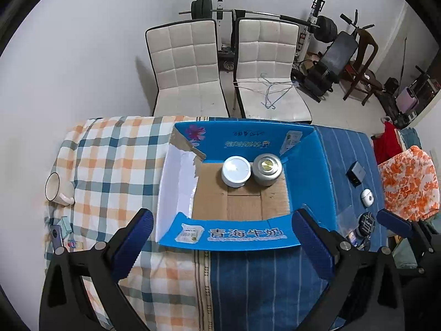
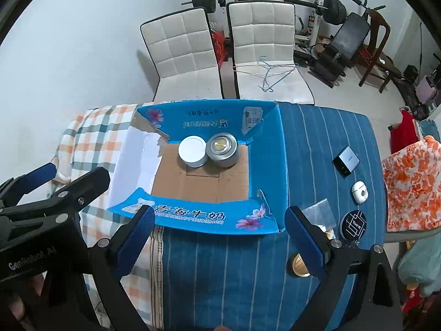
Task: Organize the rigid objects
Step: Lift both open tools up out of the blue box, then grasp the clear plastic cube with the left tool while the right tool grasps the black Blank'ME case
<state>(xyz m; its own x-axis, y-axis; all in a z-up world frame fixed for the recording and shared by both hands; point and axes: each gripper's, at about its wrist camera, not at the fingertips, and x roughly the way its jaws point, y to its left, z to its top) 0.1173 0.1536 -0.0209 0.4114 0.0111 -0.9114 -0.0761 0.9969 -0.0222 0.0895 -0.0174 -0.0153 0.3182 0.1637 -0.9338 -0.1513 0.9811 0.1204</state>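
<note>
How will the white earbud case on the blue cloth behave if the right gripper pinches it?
The white earbud case looks smooth and rounded, so it may slip or squirt from the pads. It seems small and probably light. Lying on soft blue cloth, it likely won't roll far if nudged.

In the right wrist view, the right gripper's finger [image 2: 306,244] covers most of a gold-topped round object [image 2: 297,267] near the table's front edge. The mug [image 1: 56,189] at the table's left edge shows only partly; small items [image 1: 62,233] below it are illegible.
</note>
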